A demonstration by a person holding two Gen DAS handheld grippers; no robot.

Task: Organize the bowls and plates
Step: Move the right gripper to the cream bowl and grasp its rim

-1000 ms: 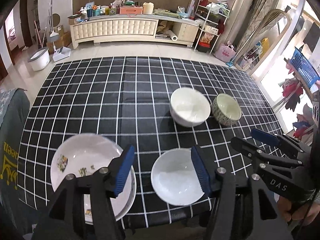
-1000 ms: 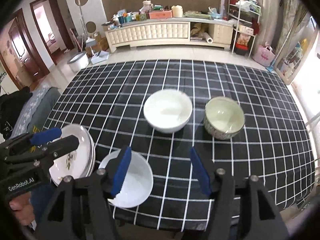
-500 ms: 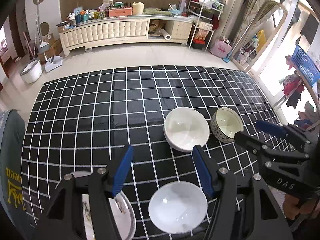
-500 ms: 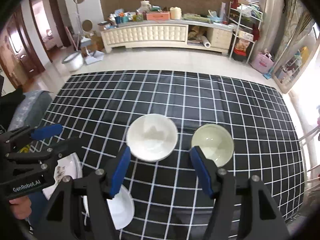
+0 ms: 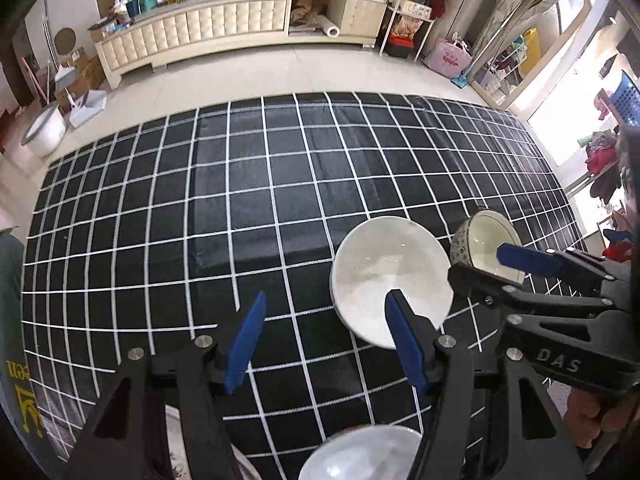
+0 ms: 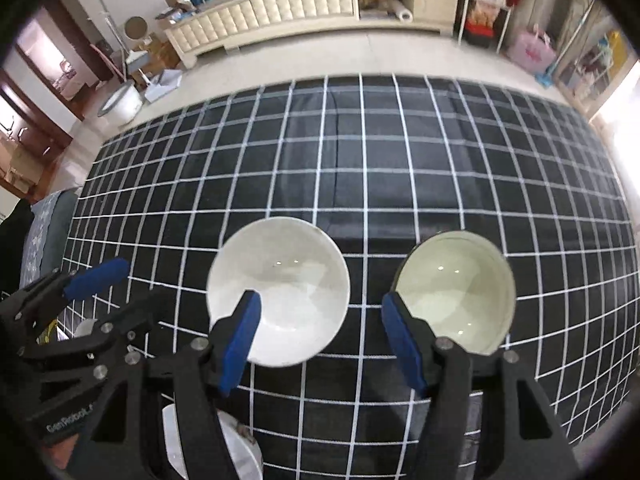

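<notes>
A large white bowl (image 5: 390, 276) (image 6: 278, 288) stands on the black checked tablecloth (image 5: 260, 200). To its right stands a patterned bowl with a pale green inside (image 5: 486, 246) (image 6: 454, 290). A second white bowl (image 5: 360, 456) (image 6: 240, 452) sits at the near edge, partly hidden by the grippers. My left gripper (image 5: 324, 340) is open and empty above the cloth, left of the large bowl. My right gripper (image 6: 320, 340) is open and empty, hovering between the two bowls. A stack of plates (image 5: 174, 440) peeks out at the near left.
Beyond the table's far edge lie a tiled floor and a long cream cabinet (image 5: 200, 36) with clutter on top. A white bucket (image 5: 42, 128) stands on the floor at the left. Shelves and bags stand at the right.
Both grippers have moved forward and up over the table. The near white bowl and the plates have slid toward the bottom edge of both views. Both grippers stay open.
</notes>
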